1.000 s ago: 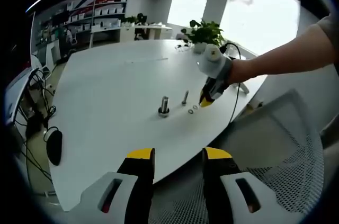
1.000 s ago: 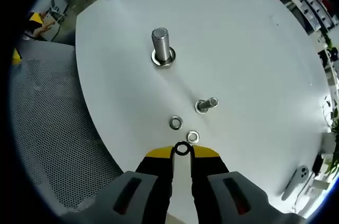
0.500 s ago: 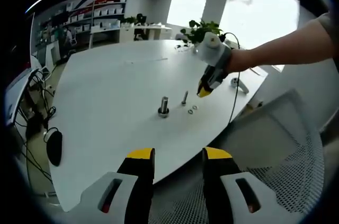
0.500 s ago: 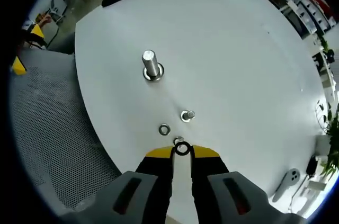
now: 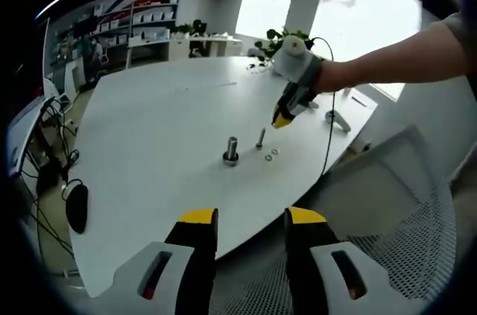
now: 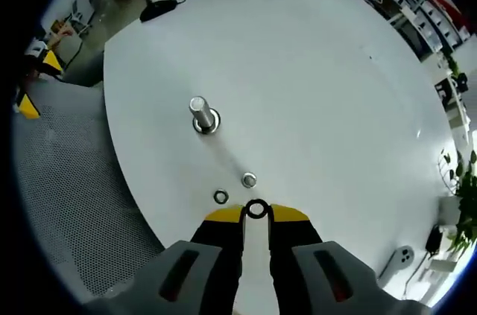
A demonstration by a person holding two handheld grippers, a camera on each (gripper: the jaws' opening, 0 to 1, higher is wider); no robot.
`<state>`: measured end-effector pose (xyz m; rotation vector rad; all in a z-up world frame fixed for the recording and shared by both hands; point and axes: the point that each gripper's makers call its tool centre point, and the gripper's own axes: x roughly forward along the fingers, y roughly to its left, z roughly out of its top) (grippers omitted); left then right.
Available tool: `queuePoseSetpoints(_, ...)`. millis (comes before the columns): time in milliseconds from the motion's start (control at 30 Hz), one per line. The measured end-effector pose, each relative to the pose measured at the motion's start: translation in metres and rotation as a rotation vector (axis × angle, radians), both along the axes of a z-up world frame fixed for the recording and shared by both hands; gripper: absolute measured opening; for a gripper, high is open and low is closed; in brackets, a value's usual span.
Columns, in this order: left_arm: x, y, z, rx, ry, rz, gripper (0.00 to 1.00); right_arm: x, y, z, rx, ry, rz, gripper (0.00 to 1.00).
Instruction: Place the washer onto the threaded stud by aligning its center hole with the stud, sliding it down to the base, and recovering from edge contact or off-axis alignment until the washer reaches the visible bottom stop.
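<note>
Holding: your right gripper (image 6: pixel 256 214) was clamped on the washer (image 6: pixel 256 209), a thin dark ring pinched edge-on between the yellow tips, its center hole left open toward the stud.
Height: you held it high above the white table (image 6: pixel 335 91), a position I judge gave room to line up before descending.
Stud: the threaded stud (image 6: pixel 200 112) stood upright on a wider round metal base, well apart from the washer; smooth flat top, bright steel.
Loose parts: a smaller bolt (image 6: pixel 249 179) stood on its head and a spare washer (image 6: pixel 220 196) lay flat, both between the stud and your tips, so the path over them looked best kept high.
Left gripper: your left gripper (image 5: pixel 251 227) was parted and grasping nothing, back off the table edge over a mesh chair (image 5: pixel 402 203).
Surface: the tabletop was matte, rounded and glare-free.
Stage: alignment not yet begun, I judge.
</note>
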<state>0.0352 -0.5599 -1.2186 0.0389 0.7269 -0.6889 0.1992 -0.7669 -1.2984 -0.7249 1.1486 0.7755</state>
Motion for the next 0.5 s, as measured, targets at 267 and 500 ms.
queuePoseSetpoints(267, 0.0, 0.0, -0.001, 0.001, 0.004, 0.002, 0.34, 0.005, 0.012, -0.005, -0.005, 0.008, 0.03, 0.13)
queuePoseSetpoints(500, 0.001, 0.001, 0.0, 0.0, 0.001, 0.008, 0.34, 0.005, 0.015, -0.01, -0.017, 0.014, 0.056, 0.13)
